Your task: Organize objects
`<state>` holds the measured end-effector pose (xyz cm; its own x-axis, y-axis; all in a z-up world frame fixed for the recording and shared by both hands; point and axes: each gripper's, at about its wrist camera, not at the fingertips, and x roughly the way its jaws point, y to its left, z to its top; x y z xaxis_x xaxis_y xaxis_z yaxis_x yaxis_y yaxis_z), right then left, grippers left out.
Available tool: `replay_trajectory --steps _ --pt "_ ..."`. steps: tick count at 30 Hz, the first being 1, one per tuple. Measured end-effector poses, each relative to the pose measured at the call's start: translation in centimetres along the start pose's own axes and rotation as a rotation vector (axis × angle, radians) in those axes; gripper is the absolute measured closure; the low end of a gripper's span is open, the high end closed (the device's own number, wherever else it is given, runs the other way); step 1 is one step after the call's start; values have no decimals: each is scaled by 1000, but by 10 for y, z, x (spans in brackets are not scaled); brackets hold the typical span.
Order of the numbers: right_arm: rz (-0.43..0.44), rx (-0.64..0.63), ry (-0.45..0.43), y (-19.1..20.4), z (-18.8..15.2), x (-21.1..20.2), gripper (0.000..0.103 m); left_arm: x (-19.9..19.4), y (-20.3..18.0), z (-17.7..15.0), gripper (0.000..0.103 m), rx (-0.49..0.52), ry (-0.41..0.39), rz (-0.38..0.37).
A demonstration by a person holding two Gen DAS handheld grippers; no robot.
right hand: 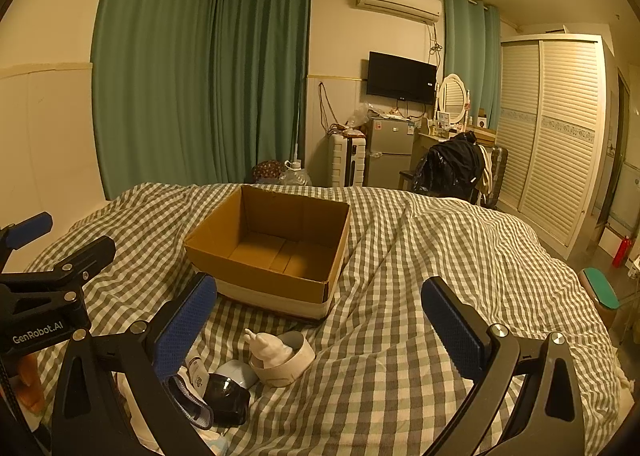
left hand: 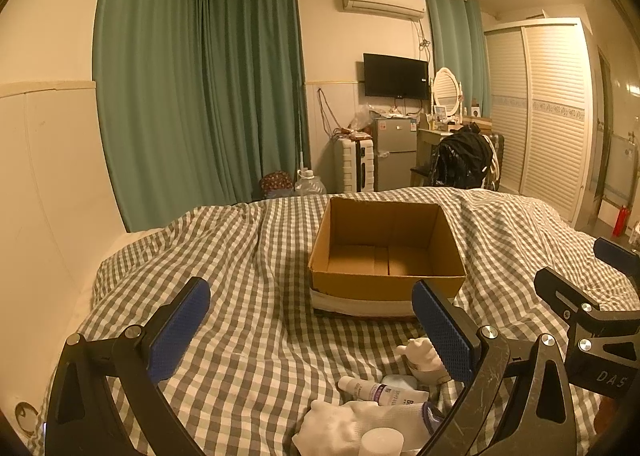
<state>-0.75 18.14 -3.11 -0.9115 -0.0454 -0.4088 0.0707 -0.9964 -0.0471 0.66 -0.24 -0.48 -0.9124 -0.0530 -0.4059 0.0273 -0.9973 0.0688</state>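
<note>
We hold our left claw (left hand: 310, 326) wide open above the checked bedspread (left hand: 248, 256), nothing between its blue pads, and our right claw (right hand: 320, 326) is spread just as wide and equally bare. Just below the claws lies a small heap of things on the bed: one white figurine (right hand: 266, 348) standing inside a shallow round white dish (right hand: 296, 362), one white tube with purple print (left hand: 384, 392), one white glove (left hand: 352, 422), one glossy black object (right hand: 226, 396) and one pale blue item (right hand: 238, 372) beside it. Farther out, one open cardboard box (left hand: 386, 252) sits on the bed; we see only its bare brown floor inside. It rests on a white base (right hand: 276, 302).
</note>
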Motion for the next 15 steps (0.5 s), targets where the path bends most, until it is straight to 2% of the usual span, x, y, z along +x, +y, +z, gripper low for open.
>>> replay_trajectory --steps 15 --pt "-23 -25 -33 2 14 -33 0 -30 0 6 0 -11 4 6"
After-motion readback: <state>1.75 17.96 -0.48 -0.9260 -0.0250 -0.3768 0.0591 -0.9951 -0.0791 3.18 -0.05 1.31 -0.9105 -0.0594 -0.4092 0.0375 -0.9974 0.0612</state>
